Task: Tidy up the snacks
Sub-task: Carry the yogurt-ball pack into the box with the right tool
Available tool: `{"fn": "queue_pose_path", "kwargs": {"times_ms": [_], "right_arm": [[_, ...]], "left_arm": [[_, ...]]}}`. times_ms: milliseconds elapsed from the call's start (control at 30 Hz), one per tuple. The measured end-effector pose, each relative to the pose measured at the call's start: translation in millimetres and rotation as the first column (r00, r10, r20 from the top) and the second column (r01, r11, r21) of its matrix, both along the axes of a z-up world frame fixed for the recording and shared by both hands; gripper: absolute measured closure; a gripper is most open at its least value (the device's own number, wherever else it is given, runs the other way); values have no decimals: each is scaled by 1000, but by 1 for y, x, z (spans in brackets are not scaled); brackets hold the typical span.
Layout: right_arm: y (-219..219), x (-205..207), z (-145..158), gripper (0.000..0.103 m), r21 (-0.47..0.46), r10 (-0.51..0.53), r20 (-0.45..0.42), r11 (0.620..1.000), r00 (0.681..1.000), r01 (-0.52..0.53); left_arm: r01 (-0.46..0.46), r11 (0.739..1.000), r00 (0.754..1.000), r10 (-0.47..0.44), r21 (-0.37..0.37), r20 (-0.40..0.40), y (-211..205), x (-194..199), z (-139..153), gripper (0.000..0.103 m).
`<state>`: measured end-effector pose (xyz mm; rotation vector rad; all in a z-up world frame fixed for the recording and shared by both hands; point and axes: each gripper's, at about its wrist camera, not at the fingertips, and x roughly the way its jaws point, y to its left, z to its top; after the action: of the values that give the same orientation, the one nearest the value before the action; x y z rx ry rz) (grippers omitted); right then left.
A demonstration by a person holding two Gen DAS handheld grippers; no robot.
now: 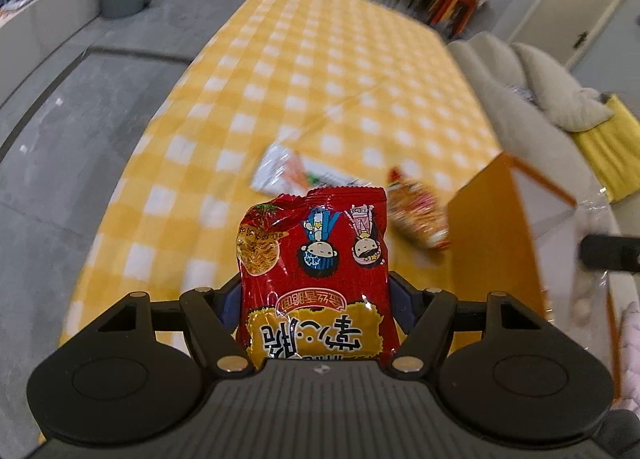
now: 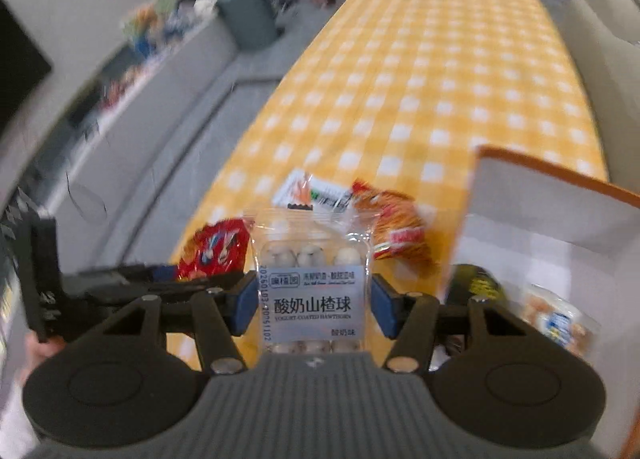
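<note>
On the left wrist view:
Left gripper (image 1: 314, 295): clenched on a red noodle packet (image 1: 314, 259), jaws pressing its lower sides; the packet stands up between the fingers, clear of the cloth, print upside down to the camera.
Table (image 1: 312, 71): yellow checked cloth, long, running far from the camera.
White packet (image 1: 292, 171): lying flat on the cloth just beyond the held packet, not yet collected.
Orange packet (image 1: 418, 215): lying on the cloth, right of the white one, near the box.
Box (image 1: 496, 235): orange outside, white inside, at the near right; judged to be the bin where snacks are gathered.
Sofa (image 1: 520, 75): pale, along the right edge of the table.

On the right wrist view:
Right gripper (image 2: 314, 305): grasping a clear hawthorn ball tub (image 2: 312, 291) by its side walls, blue pads (image 2: 245, 305) on the left and right faces, label toward the camera, lifted off the cloth.
Red noodle packet: seen at left, in the other gripper.
Box interior: open top at the right, a dark packet (image 2: 474, 285) and a clear snack pack (image 2: 560, 323) already inside.
Reason for hold: both items are carried upright by their sides, probably so they can drop straight into the box.
</note>
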<state>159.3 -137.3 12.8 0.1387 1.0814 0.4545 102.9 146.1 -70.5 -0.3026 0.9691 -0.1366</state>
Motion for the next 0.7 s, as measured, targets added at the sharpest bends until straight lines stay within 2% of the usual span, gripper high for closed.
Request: {"fn": "queue_pose_path", "kwargs": {"times_ms": [100, 233, 300, 400, 500, 633, 700], "right_arm": [[-40, -11, 21, 46, 48, -93, 18, 995, 995, 92], [-86, -22, 39, 46, 36, -189, 69, 982, 980, 187], [-108, -25, 40, 46, 50, -263, 70, 964, 962, 260], [-142, -28, 32, 46, 122, -387, 32, 917, 922, 380], [-170, -28, 16, 46, 226, -479, -39, 851, 877, 475], [-192, -24, -25, 46, 373, -581, -231, 688, 781, 622], [-195, -21, -41, 46, 397, -618, -296, 614, 728, 682]], "left_arm": [[30, 1000, 999, -31, 5, 40, -13, -4, 16, 22], [58, 998, 995, -57, -3, 82, -29, -10, 37, 22], [72, 997, 992, -71, -8, 100, -40, -13, 46, 22], [87, 996, 990, -86, 3, 115, -57, -17, 55, 22], [78, 997, 992, -78, 10, 102, -73, -17, 55, 22], [69, 997, 995, -70, 23, 70, -96, -8, 50, 22], [65, 998, 996, -66, 14, 53, -102, -4, 48, 22]]}}
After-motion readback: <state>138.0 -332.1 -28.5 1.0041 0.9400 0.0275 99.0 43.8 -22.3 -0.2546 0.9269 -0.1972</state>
